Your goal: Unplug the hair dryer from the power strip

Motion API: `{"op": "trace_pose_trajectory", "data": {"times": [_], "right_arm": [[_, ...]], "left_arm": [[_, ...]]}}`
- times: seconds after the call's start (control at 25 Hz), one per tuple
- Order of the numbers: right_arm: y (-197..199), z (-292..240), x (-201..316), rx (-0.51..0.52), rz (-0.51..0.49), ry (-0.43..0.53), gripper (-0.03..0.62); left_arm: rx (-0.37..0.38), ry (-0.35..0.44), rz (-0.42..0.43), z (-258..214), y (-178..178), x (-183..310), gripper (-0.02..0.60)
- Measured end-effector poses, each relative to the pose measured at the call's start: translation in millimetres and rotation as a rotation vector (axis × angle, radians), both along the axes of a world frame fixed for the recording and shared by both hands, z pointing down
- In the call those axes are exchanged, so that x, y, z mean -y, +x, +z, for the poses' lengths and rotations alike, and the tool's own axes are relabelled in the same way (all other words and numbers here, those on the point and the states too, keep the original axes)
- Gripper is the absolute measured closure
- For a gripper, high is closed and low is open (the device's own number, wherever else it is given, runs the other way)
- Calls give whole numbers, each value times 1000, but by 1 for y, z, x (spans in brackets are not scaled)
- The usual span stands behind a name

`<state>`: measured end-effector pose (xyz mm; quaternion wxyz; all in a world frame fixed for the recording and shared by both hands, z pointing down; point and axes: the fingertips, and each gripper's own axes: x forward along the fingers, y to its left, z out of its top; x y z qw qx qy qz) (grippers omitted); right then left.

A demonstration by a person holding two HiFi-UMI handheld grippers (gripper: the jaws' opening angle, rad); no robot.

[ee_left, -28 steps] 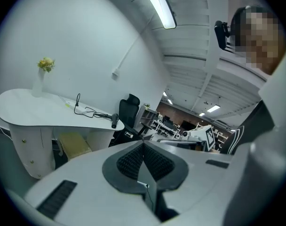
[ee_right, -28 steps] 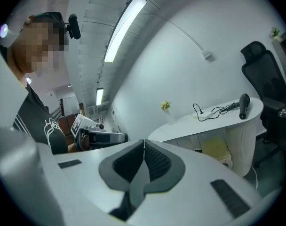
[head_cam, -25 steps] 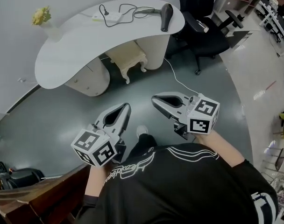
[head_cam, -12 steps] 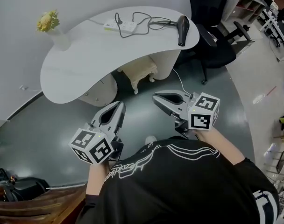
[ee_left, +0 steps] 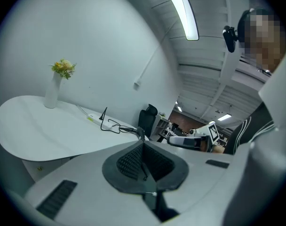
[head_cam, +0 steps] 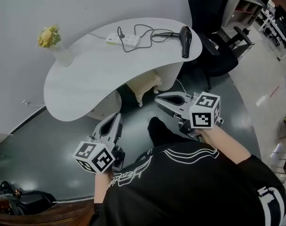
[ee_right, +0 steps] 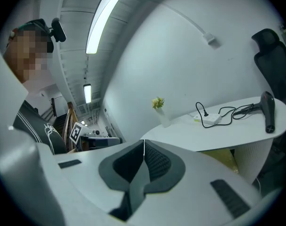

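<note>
Now closer to desk (head_cam: 86, 74) — left gripper (head_cam: 116, 120), right gripper (head_cam: 161, 100) fingers closed, empty.

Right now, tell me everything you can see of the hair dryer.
The hair dryer is black and looks like matte plastic. It lies on its side near the right end of the curved white table. Its black cord loops left across the tabletop to the white power strip, where the plug stands inserted. Nothing else touches it.

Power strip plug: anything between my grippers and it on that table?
Nothing visible does. The left gripper and right gripper are short of the table, and bare tabletop leads to the power strip. Vase sits left, hair dryer right.
</note>
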<state>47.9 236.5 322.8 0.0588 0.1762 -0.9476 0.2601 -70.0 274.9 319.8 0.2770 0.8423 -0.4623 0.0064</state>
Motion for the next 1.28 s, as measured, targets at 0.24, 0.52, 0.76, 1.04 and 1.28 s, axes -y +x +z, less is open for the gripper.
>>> {"op": "trace_pose_trajectory", "data": {"times": [0.24,0.52,0.76,1.04,1.28], "right_arm": [[-30,5,55,39,-52,-16,597],[-46,12,165,102,-54,-75,597],[-47,14,259,120,-16,-94,597],[-34,9,330,109,22,-70,597],[-40,2,352,103,23,-34,597]], "left_arm": [[10,-10,-65,2,-25,49,578],[44,-34,-63,2,-39,154,578],[60,-49,-9,4,-43,251,578],[88,-33,-10,0,-52,325,578],[154,-11,5,-4,-59,359,578]]}}
